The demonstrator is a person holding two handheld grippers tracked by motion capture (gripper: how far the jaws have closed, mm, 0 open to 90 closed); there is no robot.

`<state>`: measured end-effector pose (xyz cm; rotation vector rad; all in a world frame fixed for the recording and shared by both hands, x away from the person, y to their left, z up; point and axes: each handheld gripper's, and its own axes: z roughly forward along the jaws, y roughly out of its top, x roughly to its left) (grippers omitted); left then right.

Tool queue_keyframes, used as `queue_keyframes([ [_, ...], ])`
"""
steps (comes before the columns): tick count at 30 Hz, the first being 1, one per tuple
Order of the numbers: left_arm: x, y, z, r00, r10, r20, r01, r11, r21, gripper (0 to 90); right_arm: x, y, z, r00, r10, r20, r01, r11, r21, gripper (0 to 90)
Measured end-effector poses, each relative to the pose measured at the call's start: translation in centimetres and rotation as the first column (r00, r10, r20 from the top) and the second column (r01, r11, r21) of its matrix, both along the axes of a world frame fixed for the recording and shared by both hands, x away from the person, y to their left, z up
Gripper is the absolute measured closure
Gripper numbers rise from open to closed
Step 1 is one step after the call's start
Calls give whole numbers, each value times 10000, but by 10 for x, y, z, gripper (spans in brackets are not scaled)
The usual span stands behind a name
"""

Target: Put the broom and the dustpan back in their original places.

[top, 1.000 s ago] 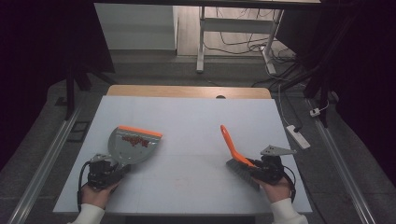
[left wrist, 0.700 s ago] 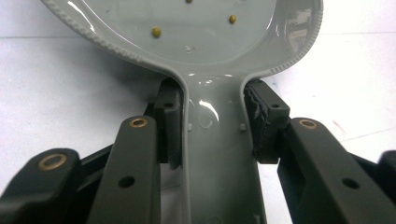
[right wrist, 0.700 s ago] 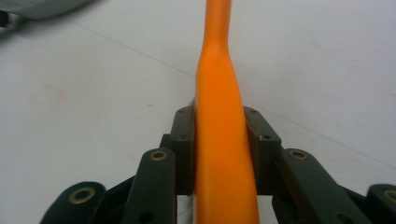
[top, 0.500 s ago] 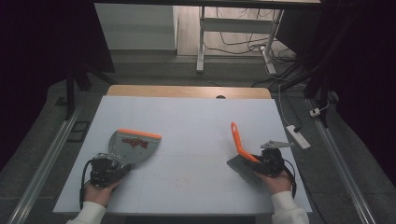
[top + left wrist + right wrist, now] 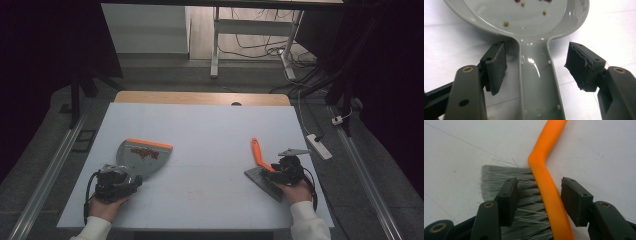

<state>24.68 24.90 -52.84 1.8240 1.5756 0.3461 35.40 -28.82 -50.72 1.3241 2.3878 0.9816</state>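
At left, my left hand-held gripper has just been opening; its jaws straddle the grey dustpan handle without pressing it. At right, my right hand-held gripper, likewise just opened, brackets the orange-handled brush lying on the desk.

You are working in what looks like a lab or recording room rather than a home. Your tabletop is a plain white sheet laid over a wooden board, bare of any household clutter. Dark curtains or panels close in both sides, leaving the surroundings black. Metal rails run along the grey floor on either side of you. Behind the tabletop stands a white metal frame on a wooden floor, with loose cables trailing across it, and a white power strip lies on the floor at the right.
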Motion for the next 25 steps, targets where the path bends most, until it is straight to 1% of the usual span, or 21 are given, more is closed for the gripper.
queue_keyframes([
  [3,-4,2,4,9995,-197,241,195,9998,104,333,-2,-1,2,9998,-36,174,35,10000,38,469],
  [6,-6,2,9,9963,-718,479,720,9974,-45,343,-7,-2,7,9982,-21,607,17,10000,78,475],
  [7,-7,1,11,9943,-896,584,894,9960,57,344,-10,-2,10,9968,44,801,-46,10000,18,483],
  [8,-8,0,13,9917,-1048,744,1039,9945,149,344,-13,-1,13,9952,232,949,-233,9997,-7,489],
  [10,-9,-1,17,9858,-1379,957,1369,9904,170,358,-19,0,17,9907,625,1212,-631,9980,6,501],
  [13,-10,-4,19,9759,-1843,1164,1836,9829,167,372,-28,6,21,9810,1320,1421,-1343,9909,65,506],
  [14,-10,-5,19,9725,-1995,1203,1993,9798,141,377,-30,8,22,9772,1547,1456,-1574,9875,70,509],
  [16,-10,-7,19,9641,-2361,1216,2368,9715,91,386,-34,13,21,9679,1968,1566,-1984,9801,-50,509],
  [18,-9,-10,20,9533,-2743,1263,2754,9613,89,389,-36,17,20,9588,2346,1601,-2369,9715,-51,509],
  [19,-8,-11,20,9473,-2919,1317,2932,9560,102,389,-37,19,19,9559,2457,1610,-2484,9687,-35,509],
  [21,-6,-12,20,9344,-3300,1341,3325,9431,35,389,-38,21,18,9502,2649,1641,-2679,9634,-38,509],
  [23,-4,-14,20,9261,-3543,1293,3568,9342,47,389,-39,21,16,9477,2710,1688,-2750,9614,2,509],
  [24,-3,-14,19,9241,-3600,1279,3626,9319,30,389,-39,21,16,9447,2781,1738,-2819,9594,-25,509],
  [25,-2,-14,19,9236,-3615,1271,3643,9313,14,389,-40,21,16,9434,2799,1778,-2841,9588,-20,509],
])
